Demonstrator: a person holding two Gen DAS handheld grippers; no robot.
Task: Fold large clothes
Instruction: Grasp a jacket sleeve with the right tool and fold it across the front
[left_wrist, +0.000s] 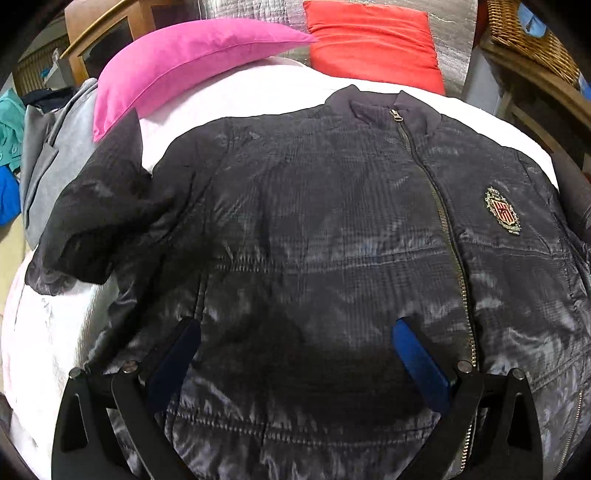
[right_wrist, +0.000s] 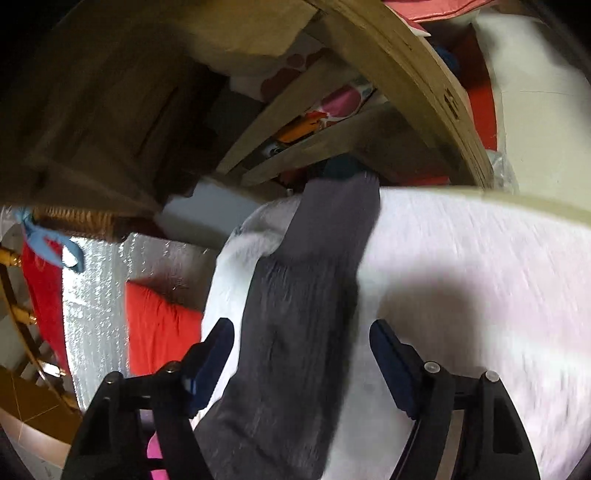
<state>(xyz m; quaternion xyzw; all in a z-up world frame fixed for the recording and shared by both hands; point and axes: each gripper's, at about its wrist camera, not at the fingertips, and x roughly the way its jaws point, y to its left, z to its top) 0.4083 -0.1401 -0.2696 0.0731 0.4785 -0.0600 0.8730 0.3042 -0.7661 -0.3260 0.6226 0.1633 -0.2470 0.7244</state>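
1. L gripper (left_wrist: 295, 354): jaws spread wide, nothing between them, hanging over the lower front of the jacket (left_wrist: 332, 240), left of the zip (left_wrist: 439, 206). Prob. placed there to choose a grab point at the hem or side.
2. R gripper (right_wrist: 301, 354): also wide apart, empty. The jacket's right sleeve (right_wrist: 306, 295) runs up between the fingers but isn't pinched; can't tell if the pads touch the cloth. Looks lined up to take the sleeve for folding inward. Right wrist view is motion-blurred, so detail is weak.
3. Jacket lies front-up, zipped, spread flat on the white bed cover (left_wrist: 258, 92), collar toward the bed's far end, crest badge (left_wrist: 502, 210) on the chest. Flat layout suits folding; no fold made yet, I'd judge.
4. Other sleeve (left_wrist: 107, 218) is bunched near the bed's left edge and needs straightening or tucking.
5. Right sleeve's cuff reaches the bed's edge, under a wooden frame (right_wrist: 424, 74).
6. Far end: pink pillow (left_wrist: 184, 62) and red pillow (left_wrist: 373, 40), clear of the jacket body; the pink one sits just beside the bunched sleeve.
7. Beyond the left edge: grey garment (left_wrist: 55, 162), unrelated for now.
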